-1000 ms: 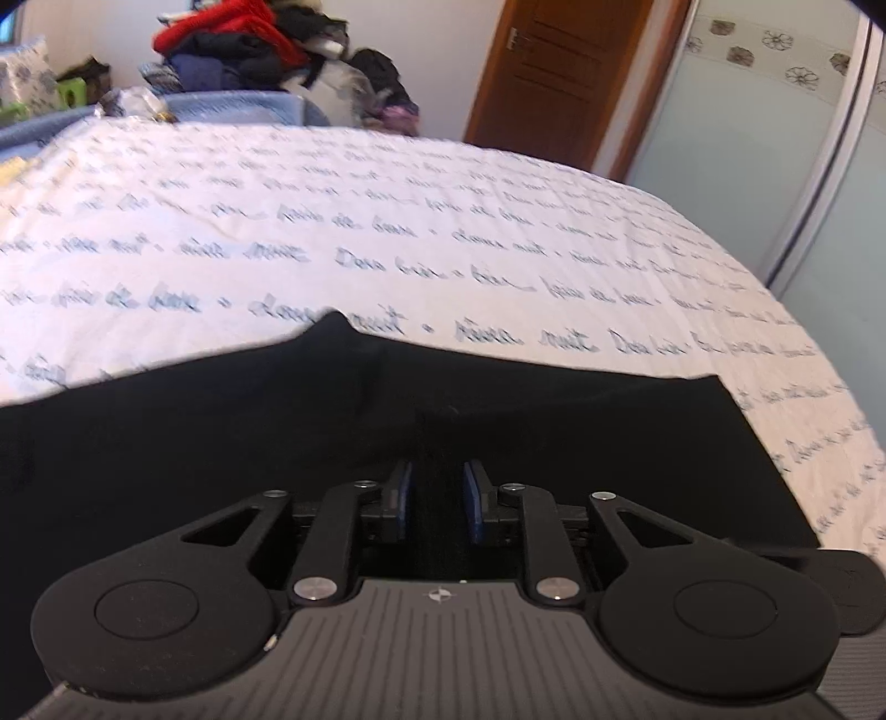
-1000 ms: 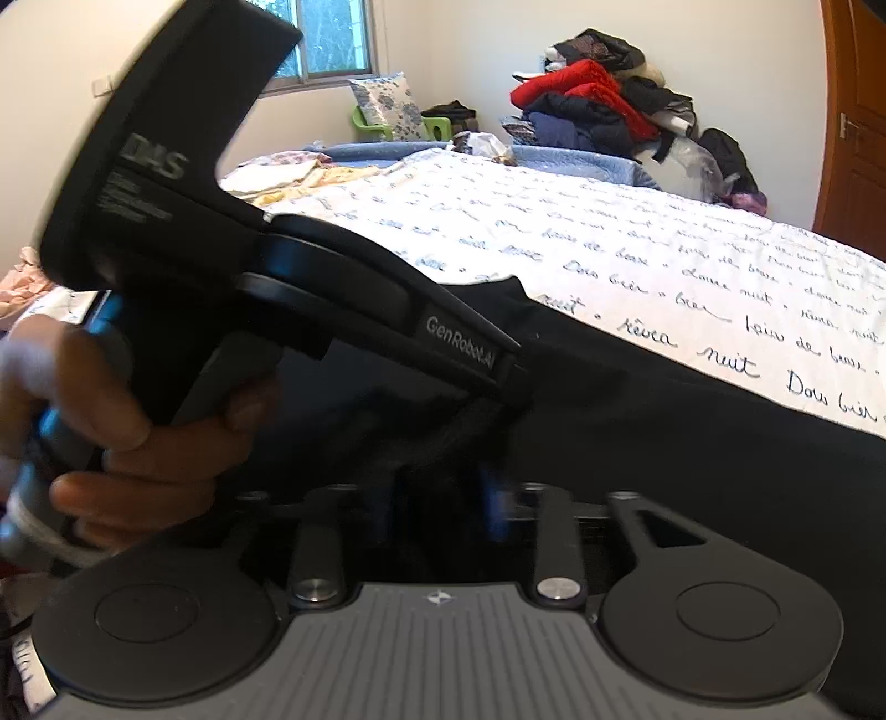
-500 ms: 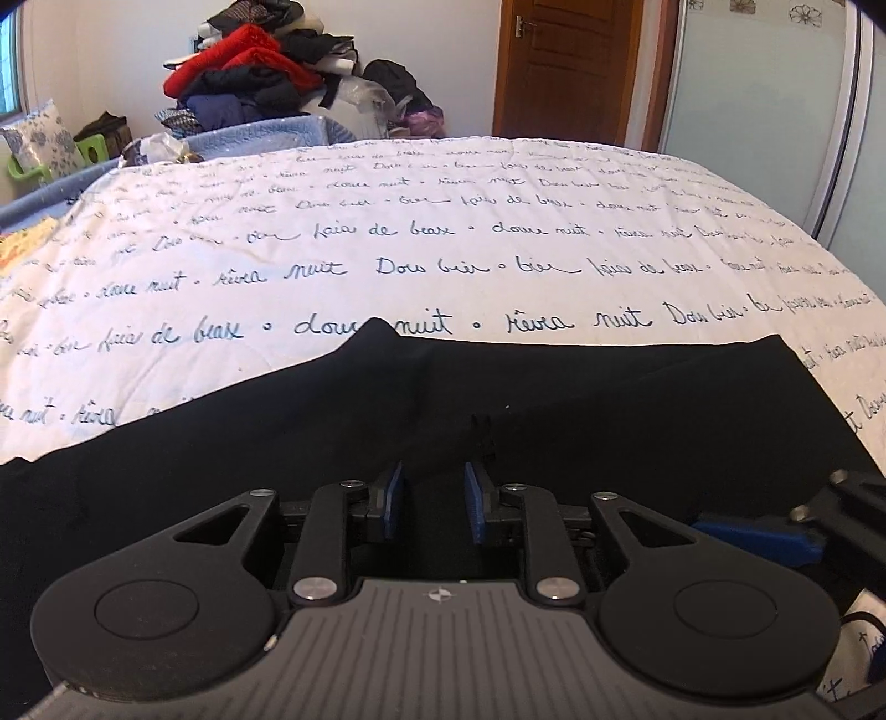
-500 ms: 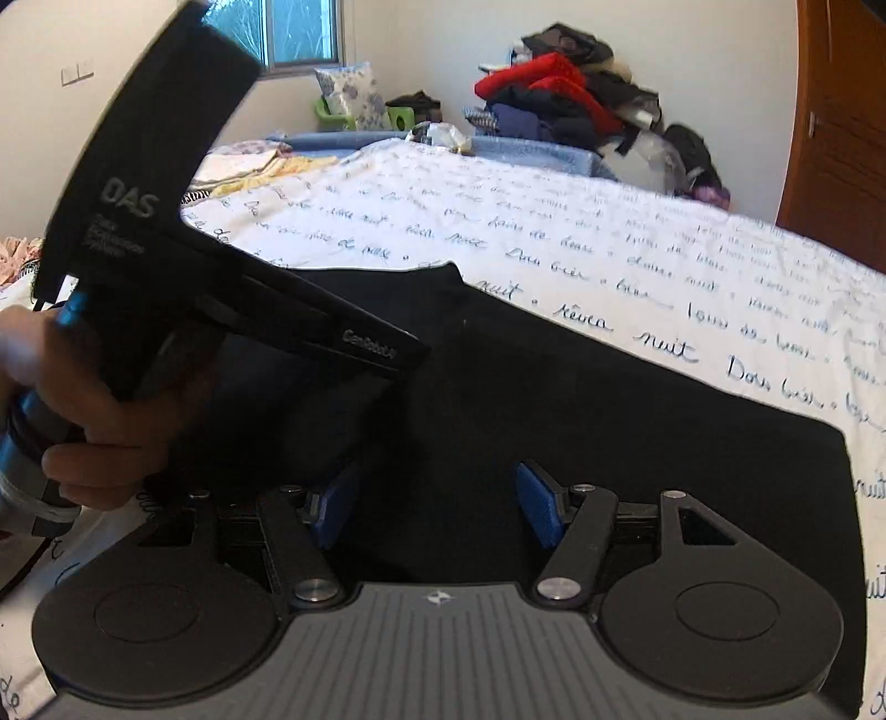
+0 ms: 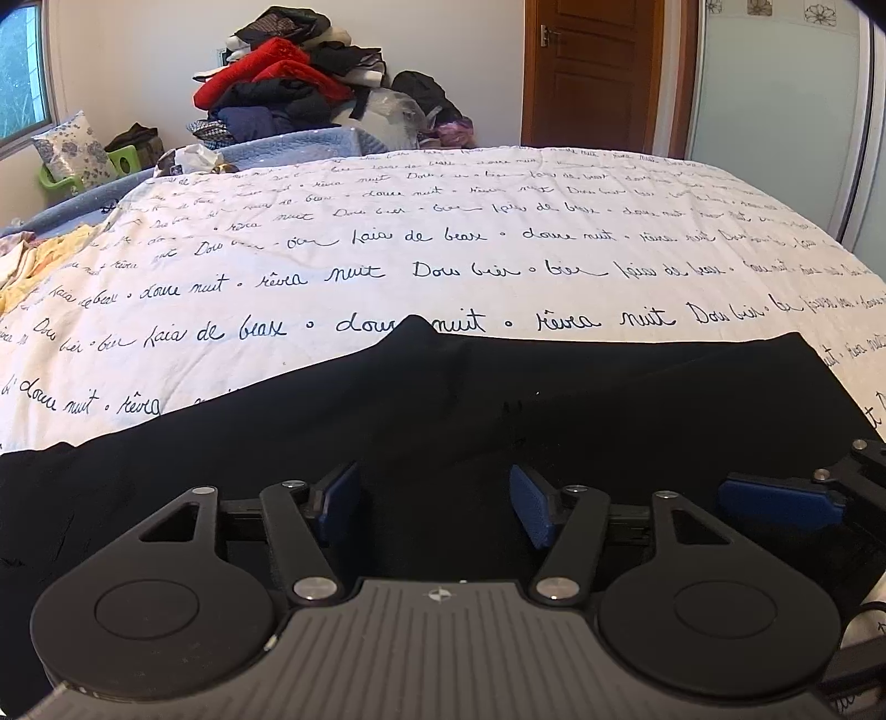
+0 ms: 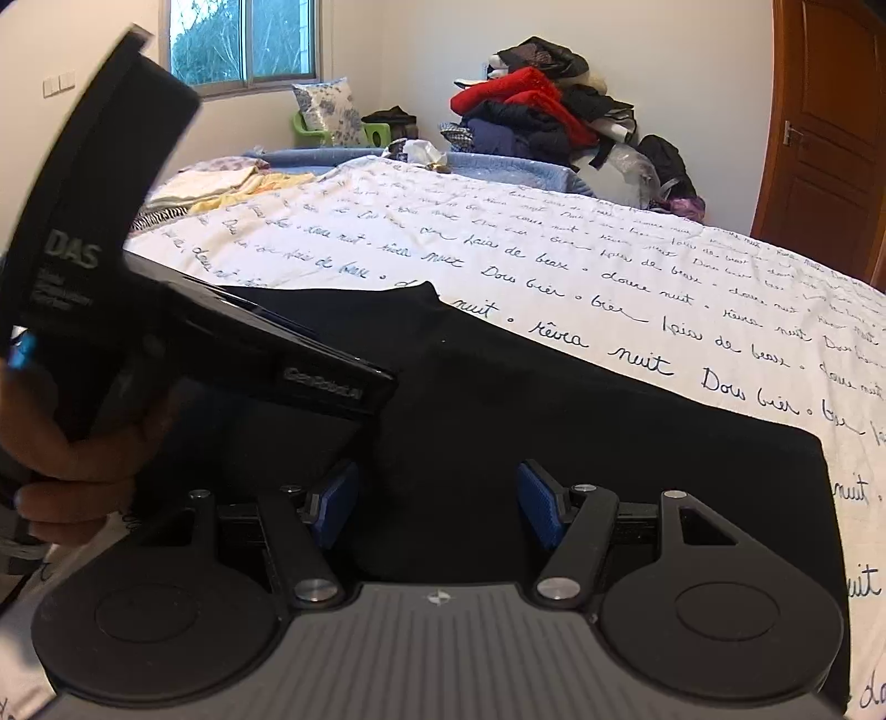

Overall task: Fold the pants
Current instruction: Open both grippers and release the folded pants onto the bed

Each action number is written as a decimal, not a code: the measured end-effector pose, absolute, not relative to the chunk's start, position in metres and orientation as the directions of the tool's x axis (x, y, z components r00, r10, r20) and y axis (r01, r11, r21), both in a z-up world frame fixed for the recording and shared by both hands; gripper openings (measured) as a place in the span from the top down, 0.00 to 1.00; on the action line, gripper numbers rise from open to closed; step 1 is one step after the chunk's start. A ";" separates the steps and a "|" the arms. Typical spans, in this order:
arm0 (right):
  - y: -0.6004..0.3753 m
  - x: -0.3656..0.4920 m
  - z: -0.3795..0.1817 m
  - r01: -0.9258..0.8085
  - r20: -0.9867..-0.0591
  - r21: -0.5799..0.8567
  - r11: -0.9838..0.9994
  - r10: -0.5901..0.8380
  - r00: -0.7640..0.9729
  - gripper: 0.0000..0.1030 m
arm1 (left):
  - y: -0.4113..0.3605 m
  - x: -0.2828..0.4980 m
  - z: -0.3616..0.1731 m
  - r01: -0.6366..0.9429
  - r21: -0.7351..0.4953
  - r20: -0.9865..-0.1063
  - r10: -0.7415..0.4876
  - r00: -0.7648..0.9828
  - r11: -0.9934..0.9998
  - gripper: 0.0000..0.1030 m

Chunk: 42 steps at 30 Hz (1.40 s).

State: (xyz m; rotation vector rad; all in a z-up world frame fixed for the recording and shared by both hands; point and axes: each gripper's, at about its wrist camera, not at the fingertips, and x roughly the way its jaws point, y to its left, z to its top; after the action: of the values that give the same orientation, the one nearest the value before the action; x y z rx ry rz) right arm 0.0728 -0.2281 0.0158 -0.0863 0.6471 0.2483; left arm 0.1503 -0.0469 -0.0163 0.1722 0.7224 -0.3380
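Note:
Black pants lie flat on the bed, across the near edge; they also show in the right wrist view. My left gripper is open just above the cloth, nothing between its blue pads. My right gripper is open too, over the pants' near edge. In the left wrist view a blue pad of the right gripper shows at the right edge. In the right wrist view the left gripper's black body and the hand holding it fill the left side.
The bed has a white cover with blue handwriting. A pile of clothes sits beyond the far edge. A wooden door and a sliding wardrobe stand at the back right. A window is at the left.
Both grippers have opened: the left one was shut on the pants cloth and has let go, the right one opened first. Both views have pulled back and levelled.

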 end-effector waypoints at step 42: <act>-0.203 0.056 0.019 -0.266 -0.577 -0.140 0.954 0.140 0.804 0.38 | -0.002 0.119 -0.009 0.198 0.100 -0.618 -0.095 0.780 0.975 0.26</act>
State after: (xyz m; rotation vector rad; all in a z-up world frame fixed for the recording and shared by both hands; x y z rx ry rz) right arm 0.0562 -0.2028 0.0186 -0.2194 0.5985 0.2194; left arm 0.1190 -0.0018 -0.0087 0.1636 0.6575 -0.1593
